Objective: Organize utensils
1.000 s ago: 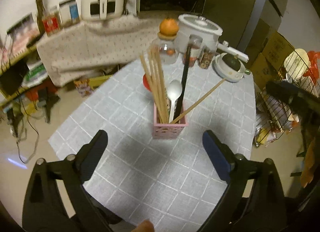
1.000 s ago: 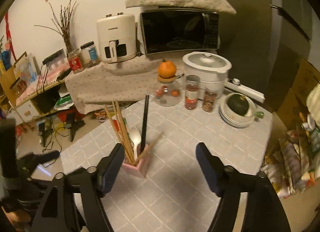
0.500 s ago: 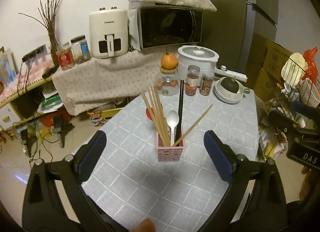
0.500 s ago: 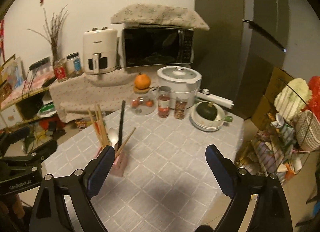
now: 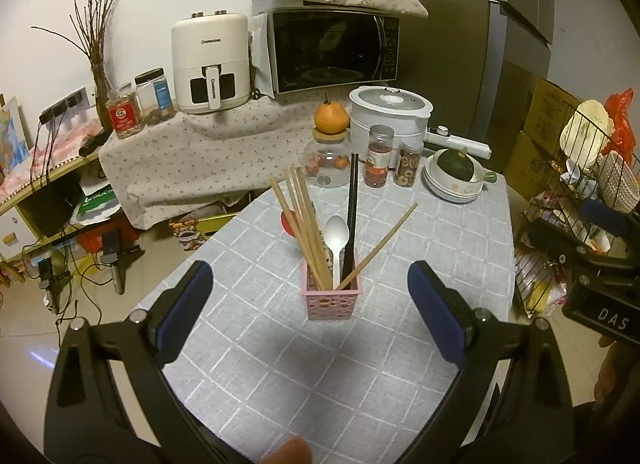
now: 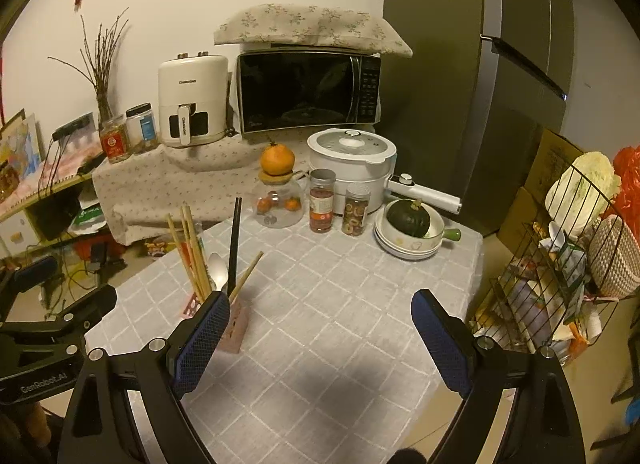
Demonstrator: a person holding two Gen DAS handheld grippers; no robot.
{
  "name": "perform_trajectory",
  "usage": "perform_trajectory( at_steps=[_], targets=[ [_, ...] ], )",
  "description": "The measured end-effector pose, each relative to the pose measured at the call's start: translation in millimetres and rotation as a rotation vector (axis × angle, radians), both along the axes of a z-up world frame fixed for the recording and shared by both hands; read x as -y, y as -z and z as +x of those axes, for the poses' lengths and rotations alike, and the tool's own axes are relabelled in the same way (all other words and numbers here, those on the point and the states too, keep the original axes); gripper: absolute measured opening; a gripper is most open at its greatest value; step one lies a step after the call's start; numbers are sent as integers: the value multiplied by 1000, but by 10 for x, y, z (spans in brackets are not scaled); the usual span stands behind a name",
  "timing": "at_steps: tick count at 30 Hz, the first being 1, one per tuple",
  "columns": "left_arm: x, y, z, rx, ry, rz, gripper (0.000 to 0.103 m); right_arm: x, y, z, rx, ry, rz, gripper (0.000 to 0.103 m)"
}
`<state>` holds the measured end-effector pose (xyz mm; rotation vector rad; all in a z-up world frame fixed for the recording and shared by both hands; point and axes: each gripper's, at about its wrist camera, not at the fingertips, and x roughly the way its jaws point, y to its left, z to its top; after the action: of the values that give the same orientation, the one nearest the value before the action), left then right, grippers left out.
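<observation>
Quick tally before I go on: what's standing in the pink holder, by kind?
Wooden chopsticks: 5 (four bunched and overlapping, so roughly; one leaning right)
Black chopstick: 1 visible
White spoon: 1
Total: 7 in the pink holder

A pink holder (image 5: 334, 300) stands on grey checked cloth (image 5: 280, 364); the orange (image 5: 331, 118) is bright.
</observation>
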<state>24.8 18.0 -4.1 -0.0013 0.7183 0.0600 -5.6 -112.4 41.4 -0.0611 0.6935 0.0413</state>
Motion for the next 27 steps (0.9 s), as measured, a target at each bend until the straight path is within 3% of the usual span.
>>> perform_trajectory(
  at_steps=[27],
  targets=[
    [-2, -48, -58, 36, -11, -9, 98, -16, 32, 24, -9, -8, 29, 93]
  ],
)
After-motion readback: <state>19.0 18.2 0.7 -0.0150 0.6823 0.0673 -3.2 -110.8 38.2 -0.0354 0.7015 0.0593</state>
